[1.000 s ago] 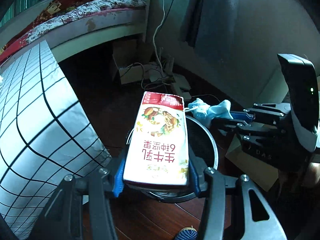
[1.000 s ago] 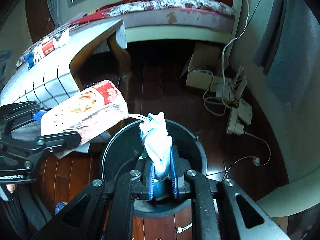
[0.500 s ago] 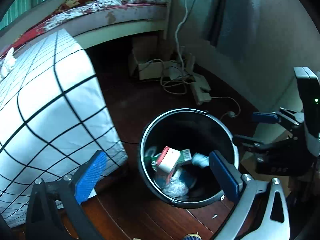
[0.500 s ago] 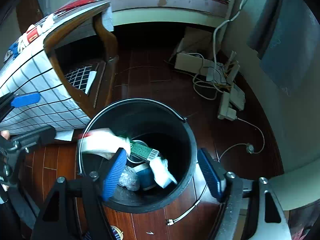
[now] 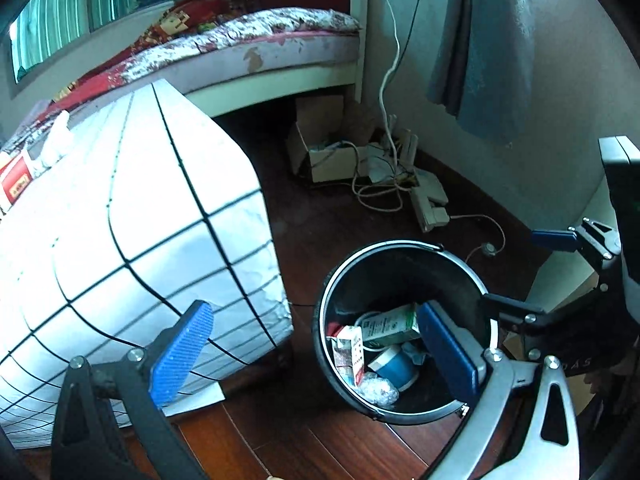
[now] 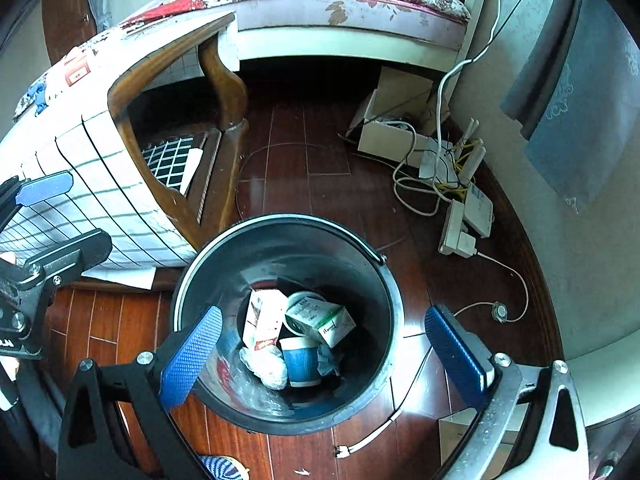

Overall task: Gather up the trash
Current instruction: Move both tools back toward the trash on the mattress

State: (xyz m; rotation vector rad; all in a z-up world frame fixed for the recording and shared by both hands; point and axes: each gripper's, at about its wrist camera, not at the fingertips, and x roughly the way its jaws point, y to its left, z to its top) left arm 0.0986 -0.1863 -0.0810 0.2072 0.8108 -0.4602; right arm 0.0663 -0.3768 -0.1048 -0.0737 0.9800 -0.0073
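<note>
A second ago the left claw (image 5: 316, 352) clamped a red-and-white drink carton above the black bin (image 6: 384, 276), and the right claw (image 6: 324, 352) pinched a crumpled white tissue over the bin's mouth. Now both claws are released, their jaws having just swung wide, with nothing between the blue pads (image 6: 192, 356). The red-and-white carton (image 6: 262, 320) lies inside the bin, leaning against a green-and-white carton (image 6: 324, 320). The tissue (image 6: 328, 360) sits low in the bin beside a blue paper cup (image 6: 301, 360), with a crumpled clear plastic wrap (image 6: 264, 366) next to it.

The right claw hangs over the bin's mouth; the left claw's pads stand one before the table's checked cloth (image 5: 140, 232) and one over the bin. The table stands just beside the bin on the dark wooden floor (image 6: 312, 176). By the wall lie a cardboard box (image 6: 392, 120) and tangled cables with a power strip (image 6: 460, 232).
</note>
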